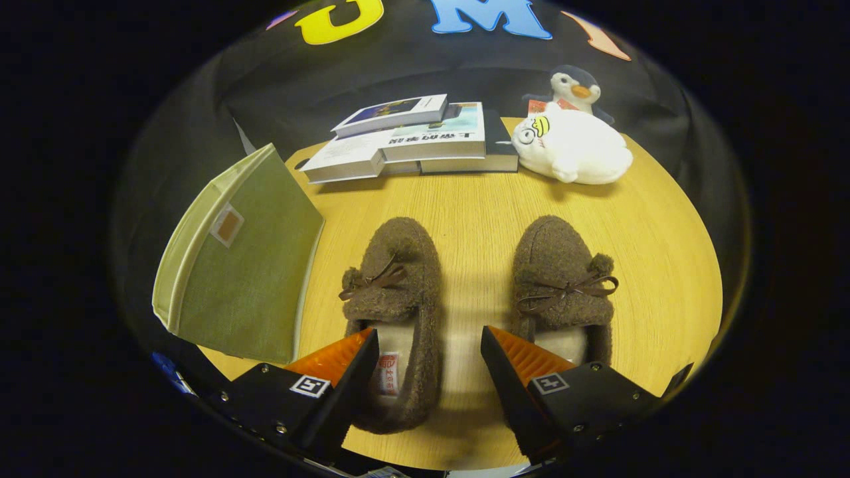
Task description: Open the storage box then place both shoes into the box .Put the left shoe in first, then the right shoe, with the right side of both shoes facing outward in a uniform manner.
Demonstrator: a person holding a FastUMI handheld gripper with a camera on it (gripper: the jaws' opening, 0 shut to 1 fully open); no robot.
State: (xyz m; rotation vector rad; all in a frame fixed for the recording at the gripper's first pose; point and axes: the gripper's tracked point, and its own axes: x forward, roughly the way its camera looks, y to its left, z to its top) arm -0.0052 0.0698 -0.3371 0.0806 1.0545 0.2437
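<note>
wooden table (pixel 478 199) is holding 2 shoes; gripper (pixel 428 372) is hovering wide open, empty, straddling the left shoe (pixel 398 279) (soft, light; pinching its heel wall looks best).

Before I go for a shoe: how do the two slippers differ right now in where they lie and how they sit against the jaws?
The left slipper lies beside the green storage box; the right slipper lies toward the white plush toy's side. The left slipper's heel sits between the open jaws of the gripper; the right slipper's heel is partly hidden behind one finger. Both are brown, fuzzy, bow-trimmed, with toes pointing toward the books.
</note>
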